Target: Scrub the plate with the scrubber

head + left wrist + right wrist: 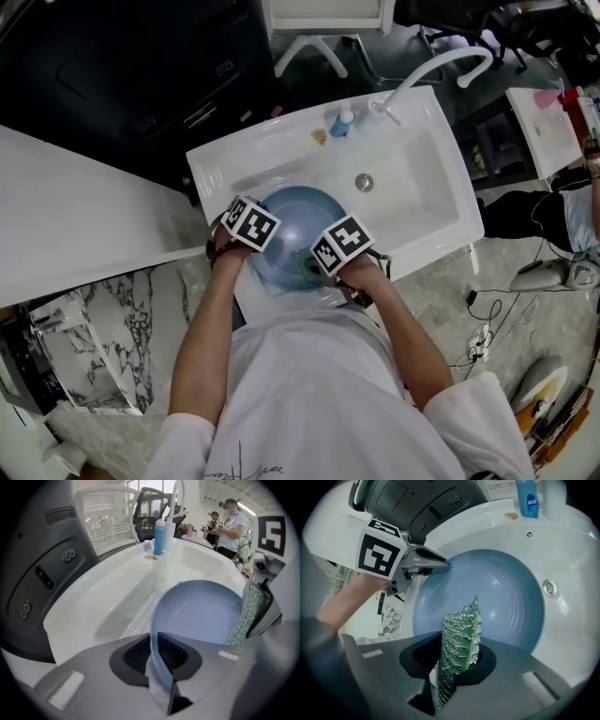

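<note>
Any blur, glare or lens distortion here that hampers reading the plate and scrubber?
Head view: evenly lit and sharp, the sink only mildly bowed. Left gripper view: strong fisheye with black corners; the plate goes soft at its rim near the jaws. Right gripper view: same fisheye vignette, scrubber crisp, only a faint sheen on the plate.
</note>
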Demonstrator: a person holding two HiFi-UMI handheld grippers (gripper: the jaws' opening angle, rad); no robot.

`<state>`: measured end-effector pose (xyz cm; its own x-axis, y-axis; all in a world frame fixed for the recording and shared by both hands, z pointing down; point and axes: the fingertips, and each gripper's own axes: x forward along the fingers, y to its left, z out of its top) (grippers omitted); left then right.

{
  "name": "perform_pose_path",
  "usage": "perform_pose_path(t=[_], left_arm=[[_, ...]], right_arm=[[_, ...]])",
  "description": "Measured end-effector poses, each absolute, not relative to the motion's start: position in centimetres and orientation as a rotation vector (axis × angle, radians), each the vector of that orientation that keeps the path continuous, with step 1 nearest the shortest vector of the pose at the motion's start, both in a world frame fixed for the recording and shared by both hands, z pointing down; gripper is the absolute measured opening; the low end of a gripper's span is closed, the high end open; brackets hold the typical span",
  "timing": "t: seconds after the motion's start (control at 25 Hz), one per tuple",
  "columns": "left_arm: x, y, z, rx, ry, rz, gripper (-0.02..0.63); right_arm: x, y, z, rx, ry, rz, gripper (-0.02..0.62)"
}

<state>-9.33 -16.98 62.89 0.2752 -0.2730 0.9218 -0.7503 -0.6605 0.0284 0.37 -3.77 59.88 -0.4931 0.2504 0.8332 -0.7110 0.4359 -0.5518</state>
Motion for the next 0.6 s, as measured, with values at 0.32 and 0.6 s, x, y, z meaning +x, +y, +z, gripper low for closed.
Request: perform_pose_path(t=[0.32, 0.6], left_arm=[[-9.4, -16.9, 62.8, 2.088, -0.918, 1.37, 0.107], [-9.4, -16.9, 62.9, 2.092, -0.92, 1.37, 0.107]], right_arm=[[-2.0, -3.3, 60.2, 0.347, -1.723, 1.342, 0.066], [-3.7, -3.4, 60.5, 0.325, -1.734, 1.414, 0.066]])
